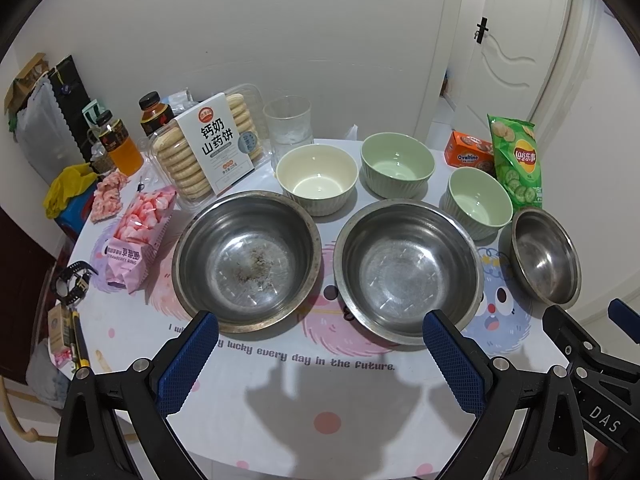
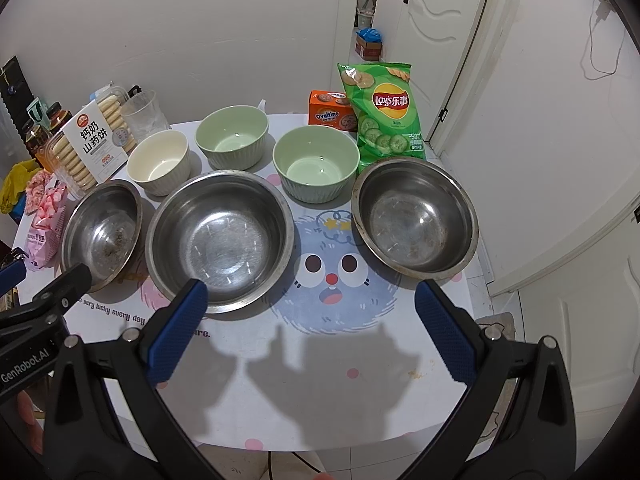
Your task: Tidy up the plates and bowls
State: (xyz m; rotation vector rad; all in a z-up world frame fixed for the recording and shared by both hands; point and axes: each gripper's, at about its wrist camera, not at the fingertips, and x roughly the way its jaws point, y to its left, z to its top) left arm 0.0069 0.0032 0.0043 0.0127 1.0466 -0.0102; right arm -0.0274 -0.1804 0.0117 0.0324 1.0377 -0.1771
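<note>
Jaws spread — steel bowls (image 2: 219, 240) three, ceramic bowls (image 2: 316, 164) seemingly three.

In front of you the surface (image 2: 320, 400) wears a white cloth with cartoon monsters and pink dots. Three steel bowls sit in a near row: left (image 1: 246, 260), middle (image 2: 218, 240), right (image 2: 416, 218). Behind them stand a cream bowl (image 2: 159, 162) and two green bowls (image 2: 232, 136) (image 2: 318, 162). Biscuit pack (image 1: 208, 144), glass (image 1: 288, 124), chip bag (image 2: 384, 112), orange box (image 2: 330, 112) and pink snack bag (image 1: 136, 236) line the far and left edges.
</note>
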